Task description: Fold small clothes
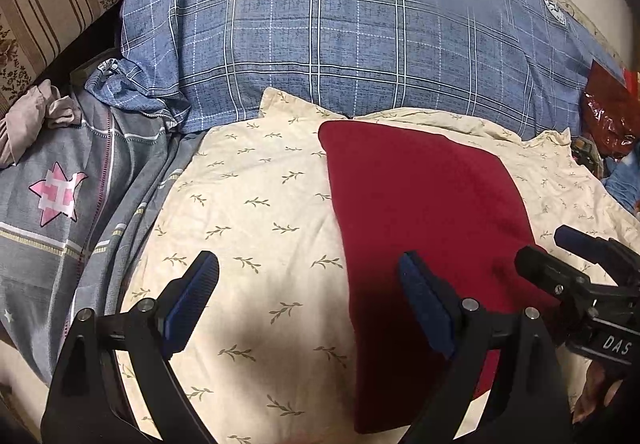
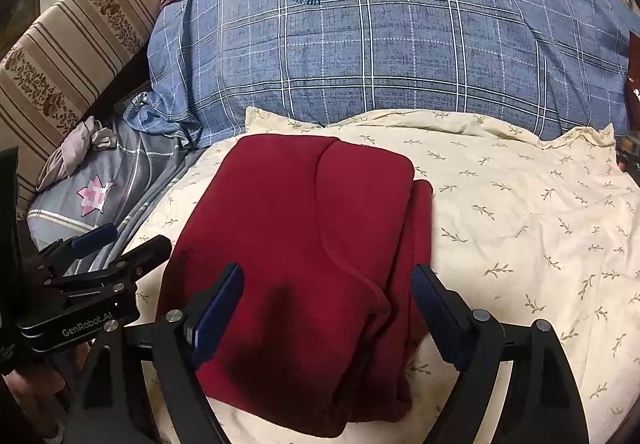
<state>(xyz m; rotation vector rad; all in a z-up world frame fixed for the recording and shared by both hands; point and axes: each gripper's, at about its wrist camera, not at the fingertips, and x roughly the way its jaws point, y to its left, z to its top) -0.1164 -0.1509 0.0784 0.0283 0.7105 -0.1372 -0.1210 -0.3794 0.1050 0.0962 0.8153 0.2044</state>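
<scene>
A dark red garment (image 2: 304,236) lies folded into a compact block on a cream sheet with a leaf print (image 2: 520,211). It also shows in the left wrist view (image 1: 424,211). My right gripper (image 2: 326,278) is open and empty, hovering over the near part of the garment. My left gripper (image 1: 308,268) is open and empty over the garment's left edge and the sheet. The left gripper shows at the left of the right wrist view (image 2: 120,240). The right gripper shows at the right of the left wrist view (image 1: 556,240).
A big blue plaid duvet (image 1: 340,43) is piled behind the sheet. A grey quilt with a pink star (image 1: 60,199) lies at the left, with a striped floral cushion (image 2: 60,55) beyond it. A red shiny bag (image 1: 608,115) sits at the far right.
</scene>
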